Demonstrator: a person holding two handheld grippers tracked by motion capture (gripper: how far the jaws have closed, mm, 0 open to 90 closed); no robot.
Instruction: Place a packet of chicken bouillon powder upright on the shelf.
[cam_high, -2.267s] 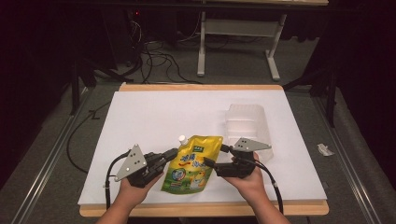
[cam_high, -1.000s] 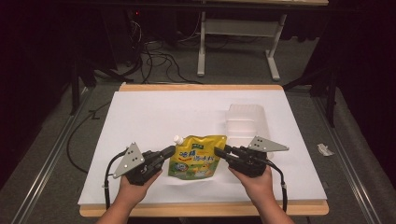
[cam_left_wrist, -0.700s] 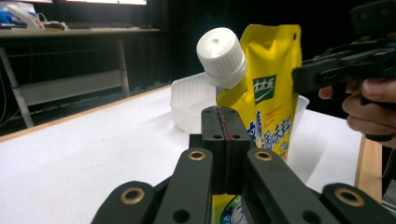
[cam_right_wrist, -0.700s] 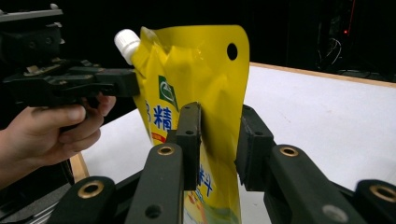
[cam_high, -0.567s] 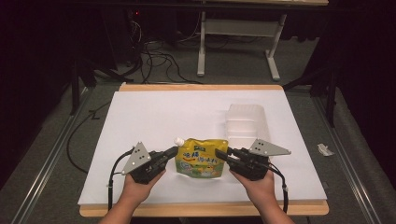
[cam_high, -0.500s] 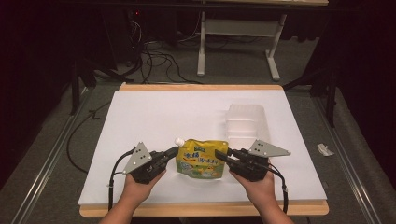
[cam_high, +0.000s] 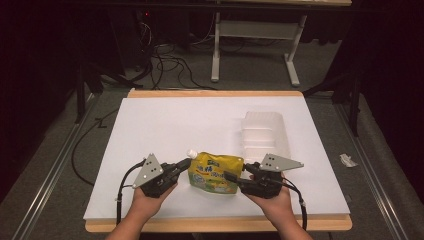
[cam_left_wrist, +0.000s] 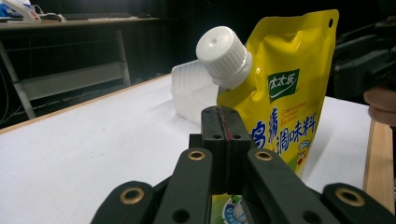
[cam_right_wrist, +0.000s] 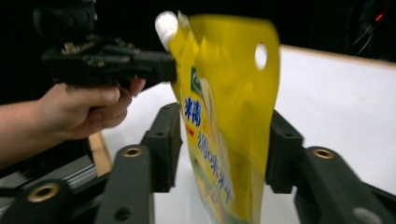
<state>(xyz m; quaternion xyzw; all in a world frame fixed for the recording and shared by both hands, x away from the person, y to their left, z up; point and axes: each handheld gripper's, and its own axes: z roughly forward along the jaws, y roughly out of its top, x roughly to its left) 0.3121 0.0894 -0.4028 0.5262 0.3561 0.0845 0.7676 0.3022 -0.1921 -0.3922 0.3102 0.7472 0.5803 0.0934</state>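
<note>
High view: near the table's (cam_high: 150, 120) front edge, my left gripper (cam_high: 184, 165) pinches the pouch (cam_high: 216, 173) upright; my right gripper (cam_high: 231, 176), jaws just opening, straddles it loosely. Next, I judge, re-grip.

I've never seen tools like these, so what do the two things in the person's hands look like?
Each is a black hand-held gripper: the left gripper and the right gripper both carry a grey three-cornered plate with small dark dots on top and trail a black cable toward the person. Up close, the jaws are flat black blocks on black linkage bars with brass-coloured pivot rings. The forearms show no sleeves.
</note>
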